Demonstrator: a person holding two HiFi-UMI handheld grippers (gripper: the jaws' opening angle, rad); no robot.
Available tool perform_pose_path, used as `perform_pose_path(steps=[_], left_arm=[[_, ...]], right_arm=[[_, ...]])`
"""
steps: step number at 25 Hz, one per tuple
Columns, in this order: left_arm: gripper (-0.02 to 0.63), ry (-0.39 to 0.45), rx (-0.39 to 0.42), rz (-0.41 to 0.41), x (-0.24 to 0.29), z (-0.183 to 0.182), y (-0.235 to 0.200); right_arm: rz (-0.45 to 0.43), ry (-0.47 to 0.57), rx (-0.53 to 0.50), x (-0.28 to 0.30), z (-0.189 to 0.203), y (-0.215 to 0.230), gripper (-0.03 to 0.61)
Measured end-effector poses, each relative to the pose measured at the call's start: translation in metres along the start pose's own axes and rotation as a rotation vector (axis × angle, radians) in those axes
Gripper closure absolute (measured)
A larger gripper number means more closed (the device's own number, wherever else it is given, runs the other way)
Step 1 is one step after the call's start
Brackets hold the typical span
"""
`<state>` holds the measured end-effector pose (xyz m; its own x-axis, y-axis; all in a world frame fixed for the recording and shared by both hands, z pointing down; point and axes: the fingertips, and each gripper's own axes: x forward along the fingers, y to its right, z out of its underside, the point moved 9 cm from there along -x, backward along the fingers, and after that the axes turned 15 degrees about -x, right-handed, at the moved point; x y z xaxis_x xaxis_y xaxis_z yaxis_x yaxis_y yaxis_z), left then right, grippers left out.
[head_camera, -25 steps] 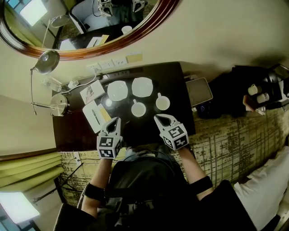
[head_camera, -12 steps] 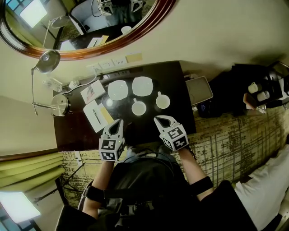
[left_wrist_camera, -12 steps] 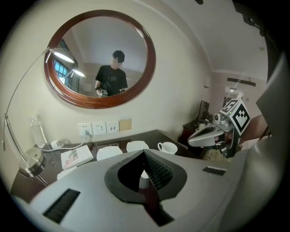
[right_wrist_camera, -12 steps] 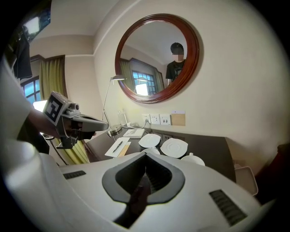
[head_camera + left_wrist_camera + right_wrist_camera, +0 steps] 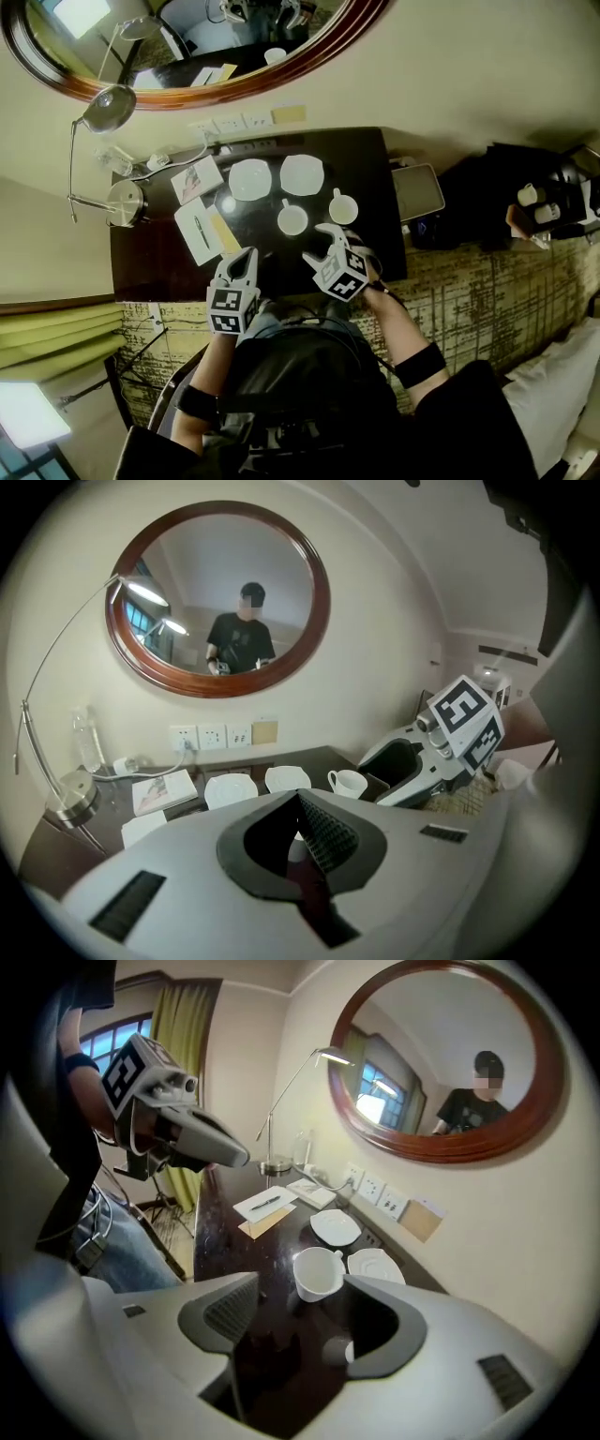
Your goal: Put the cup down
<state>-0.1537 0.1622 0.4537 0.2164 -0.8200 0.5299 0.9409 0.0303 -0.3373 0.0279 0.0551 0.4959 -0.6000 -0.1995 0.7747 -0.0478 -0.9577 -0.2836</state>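
Two white cups stand on the dark table point(image 5: 169, 267): the left cup point(image 5: 292, 219) and the right cup point(image 5: 343, 206). Behind them lie two white saucers point(image 5: 249, 178) point(image 5: 302, 174). My right gripper point(image 5: 323, 242) hovers over the table's near edge, just short of the cups. Its jaws have just been opening and stand open with nothing between them. In the right gripper view the left cup point(image 5: 319, 1274) shows beyond the jaws, and the right cup point(image 5: 336, 1352) is half hidden by one jaw. My left gripper point(image 5: 246, 258) is shut and empty, left of the cups.
Paper sheets with a pen point(image 5: 200, 230) and a booklet point(image 5: 197, 180) lie on the table's left part, next to a desk lamp point(image 5: 125, 202). Wall sockets point(image 5: 230, 124) and a round mirror are behind. A tablet-like slab point(image 5: 417, 190) and a patterned bedcover lie to the right.
My right gripper has rolled, moved forward and down towards the cups, and opened its jaws. The left gripper has stayed where it was.
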Motion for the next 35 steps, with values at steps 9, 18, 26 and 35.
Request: perform_pose_path(steps=[9, 18, 26, 35], left_arm=[[0.612, 0.005, -0.038, 0.000, -0.002, 0.012, -0.010], [0.612, -0.017, -0.076, 0.054, 0.015, 0.024, -0.021], [0.612, -0.032, -0.091, 0.074, 0.037, 0.024, -0.038], [0.612, -0.020, -0.115, 0.034, 0.039, 0.016, -0.064]], right_arm=[[-0.162, -0.136, -0.093, 0.059, -0.012, 0.025, 0.061], [-0.247, -0.238, -0.196, 0.110, -0.013, 0.039, 0.051], [-0.328, -0.269, -0.279, 0.139, -0.007, 0.040, 0.052], [-0.357, -0.301, -0.352, 0.156, -0.001, 0.033, 0.138]])
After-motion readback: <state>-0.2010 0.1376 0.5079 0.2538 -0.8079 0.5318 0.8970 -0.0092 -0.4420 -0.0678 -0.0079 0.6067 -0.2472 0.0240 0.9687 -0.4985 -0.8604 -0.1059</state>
